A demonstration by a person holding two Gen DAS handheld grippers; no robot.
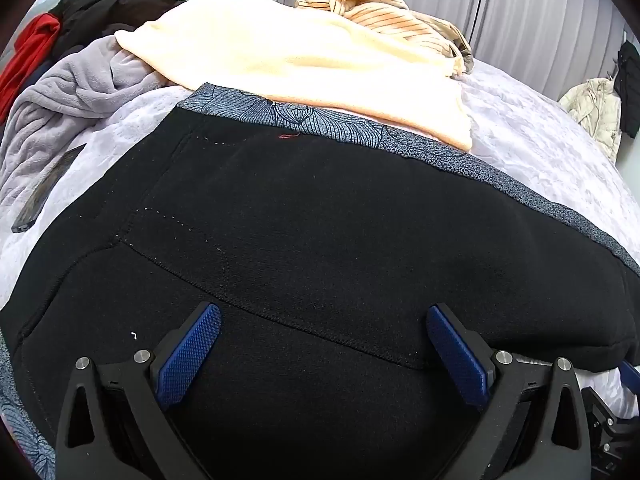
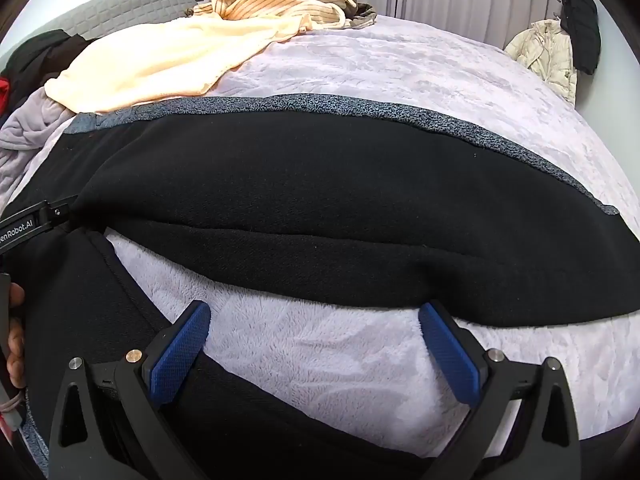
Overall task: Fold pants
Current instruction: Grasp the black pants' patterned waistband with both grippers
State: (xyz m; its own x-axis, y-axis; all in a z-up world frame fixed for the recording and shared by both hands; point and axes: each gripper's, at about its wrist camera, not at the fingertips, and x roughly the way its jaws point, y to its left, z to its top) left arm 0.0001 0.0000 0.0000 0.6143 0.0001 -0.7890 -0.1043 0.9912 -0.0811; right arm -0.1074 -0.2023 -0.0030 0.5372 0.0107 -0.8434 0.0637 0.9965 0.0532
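Black pants (image 1: 304,232) with a blue-grey patterned outer fabric showing along their far edge lie spread on a pale lilac fleece bed cover (image 1: 532,148). My left gripper (image 1: 323,314) hovers just over the seat of the pants, jaws wide open, nothing between its blue pads (image 1: 192,356). In the right wrist view the two legs (image 2: 320,208) fork apart, with bare cover between them. My right gripper (image 2: 314,312) stands open over that gap, its left finger (image 2: 180,356) above the near leg. The left gripper's body and a hand (image 2: 16,320) show at the left edge.
A cream blanket (image 1: 288,60) and a striped peach garment (image 1: 384,12) lie beyond the pants. Grey fleece (image 1: 68,92), black and red clothes (image 1: 32,48) pile at the far left, beside a dark phone (image 1: 44,192). A cream jacket (image 2: 548,52) hangs by the curtains.
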